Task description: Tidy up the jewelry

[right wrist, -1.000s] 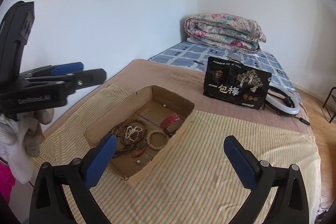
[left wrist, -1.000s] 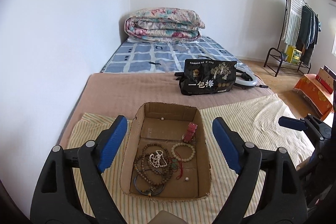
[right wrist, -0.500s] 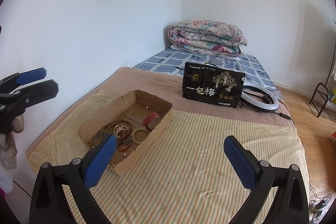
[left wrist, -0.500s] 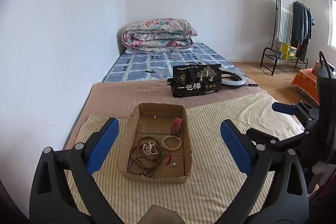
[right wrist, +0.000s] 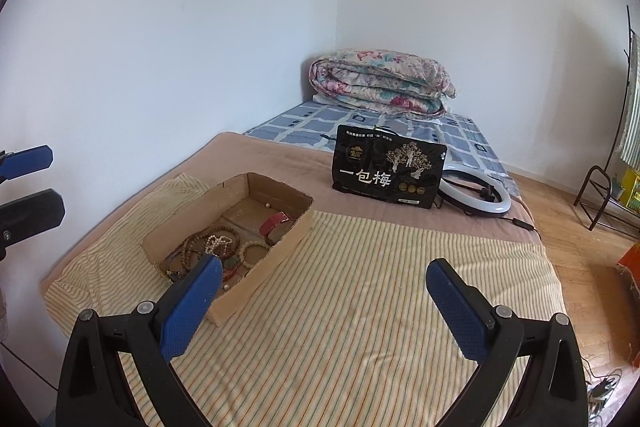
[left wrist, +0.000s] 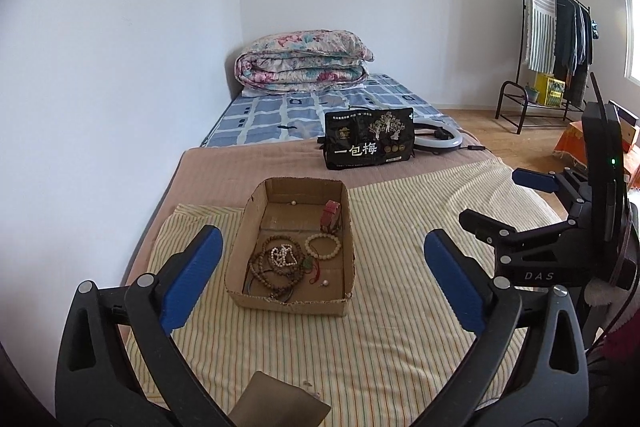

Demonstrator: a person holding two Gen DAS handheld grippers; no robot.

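Observation:
An open cardboard box [left wrist: 244,251] [right wrist: 288,243] lies on a striped cloth on the bed. Inside lie a dark wooden bead necklace [left wrist: 266,267], a white pearl strand [left wrist: 283,255], a cream bead bracelet [left wrist: 323,246] [right wrist: 253,250], a red watch [left wrist: 331,217] [right wrist: 275,221] and loose pearls. My left gripper [left wrist: 320,279] is open and empty, held back from and above the box. My right gripper [right wrist: 320,303] is open and empty, to the right of the box; it also shows in the left wrist view [left wrist: 500,203].
A black snack bag [left wrist: 368,143] [right wrist: 388,167] stands behind the box, with a white ring light [right wrist: 474,193] beside it. A folded floral quilt [left wrist: 300,61] lies at the head of the bed by the wall. A clothes rack [left wrist: 552,35] stands far right.
Both grippers have pulled back and up from the box, so it looks smaller and farther. The jewelry in the box has not moved.

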